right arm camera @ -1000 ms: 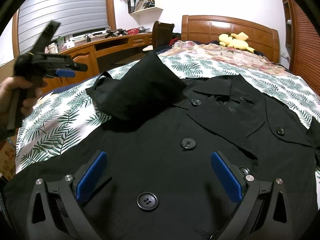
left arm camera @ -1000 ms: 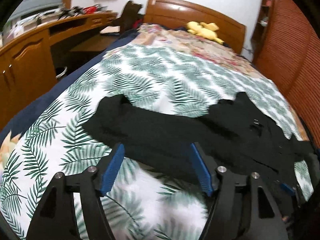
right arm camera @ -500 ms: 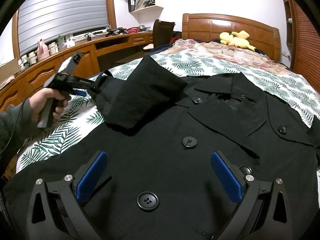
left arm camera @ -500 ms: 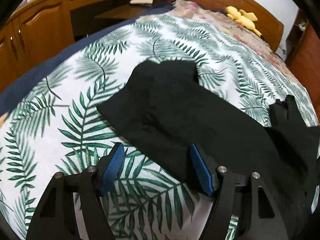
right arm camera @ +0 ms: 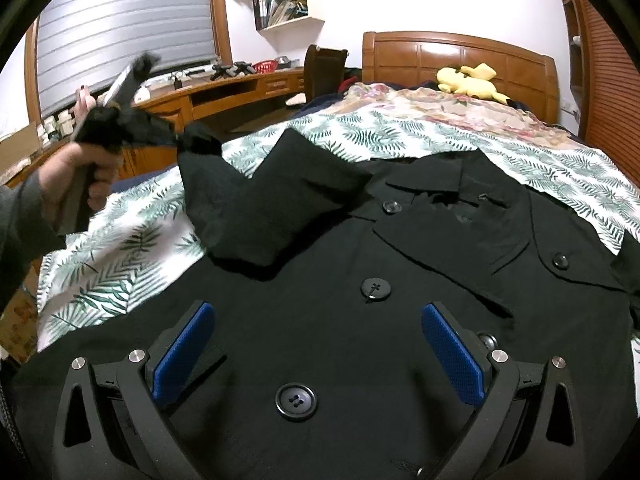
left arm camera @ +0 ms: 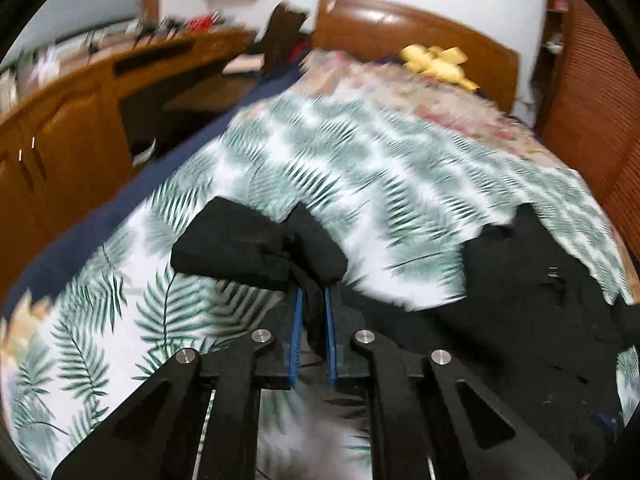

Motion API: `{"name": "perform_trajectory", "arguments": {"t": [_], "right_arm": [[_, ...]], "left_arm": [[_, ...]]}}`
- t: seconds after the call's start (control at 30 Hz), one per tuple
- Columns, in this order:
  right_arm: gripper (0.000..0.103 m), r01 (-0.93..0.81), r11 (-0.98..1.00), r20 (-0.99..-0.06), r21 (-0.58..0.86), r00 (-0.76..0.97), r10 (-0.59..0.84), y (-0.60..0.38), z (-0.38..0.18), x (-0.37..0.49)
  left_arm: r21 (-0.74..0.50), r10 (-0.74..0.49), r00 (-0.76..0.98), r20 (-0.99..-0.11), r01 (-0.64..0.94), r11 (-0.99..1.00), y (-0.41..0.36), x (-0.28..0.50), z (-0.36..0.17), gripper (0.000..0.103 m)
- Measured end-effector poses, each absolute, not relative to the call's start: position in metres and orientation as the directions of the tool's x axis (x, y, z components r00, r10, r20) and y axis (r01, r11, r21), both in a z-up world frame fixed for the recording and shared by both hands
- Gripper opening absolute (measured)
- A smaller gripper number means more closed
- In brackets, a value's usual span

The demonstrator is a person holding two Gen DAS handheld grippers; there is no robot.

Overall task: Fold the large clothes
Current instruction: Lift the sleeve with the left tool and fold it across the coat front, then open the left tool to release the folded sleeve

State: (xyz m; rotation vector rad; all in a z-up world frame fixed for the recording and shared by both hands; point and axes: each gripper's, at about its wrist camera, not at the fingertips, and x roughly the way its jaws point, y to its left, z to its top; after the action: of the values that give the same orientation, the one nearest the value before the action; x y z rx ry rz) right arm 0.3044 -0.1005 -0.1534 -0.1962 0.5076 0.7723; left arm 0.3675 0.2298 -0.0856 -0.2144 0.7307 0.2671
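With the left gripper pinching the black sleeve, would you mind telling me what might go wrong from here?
1. The left gripper is closing on only a thin bunch of the sleeve, so the fabric may slip out as it is carried.
2. The sleeve is crumpled near the pads and could fold unevenly onto the coat.
3. The right gripper hangs open above the coat's front without pinning it, so pulling might drag the coat across the leaf-print bedspread.

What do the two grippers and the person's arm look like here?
Both grippers, left and right, have black angular frames with silver round bolts and two fingers faced with blue textured pads. A small mark is printed on the right frame near each outer bolt. The arm wears a dark grey sleeve.
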Motion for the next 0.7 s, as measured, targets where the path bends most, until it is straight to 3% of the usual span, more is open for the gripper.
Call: {"name": "perform_trajectory", "arguments": {"t": [0.3,0.7], "right_arm": [[0.103,-0.681,0.732,-0.465,-0.019,0.654,0.596,-0.140,-0.140,0.283],[0.103,-0.600,0.800,-0.469,0.014,0.703,0.535,-0.204,-0.142,0.273]], "left_arm": [[-0.039,0.064,0.824,-0.563,-0.103,0.994,0.111,0.348,0.005,0.010],[0.011,-0.128,0.836,-0.533,0.158,0.987,-0.023,0.303,0.023,0.010]]}}
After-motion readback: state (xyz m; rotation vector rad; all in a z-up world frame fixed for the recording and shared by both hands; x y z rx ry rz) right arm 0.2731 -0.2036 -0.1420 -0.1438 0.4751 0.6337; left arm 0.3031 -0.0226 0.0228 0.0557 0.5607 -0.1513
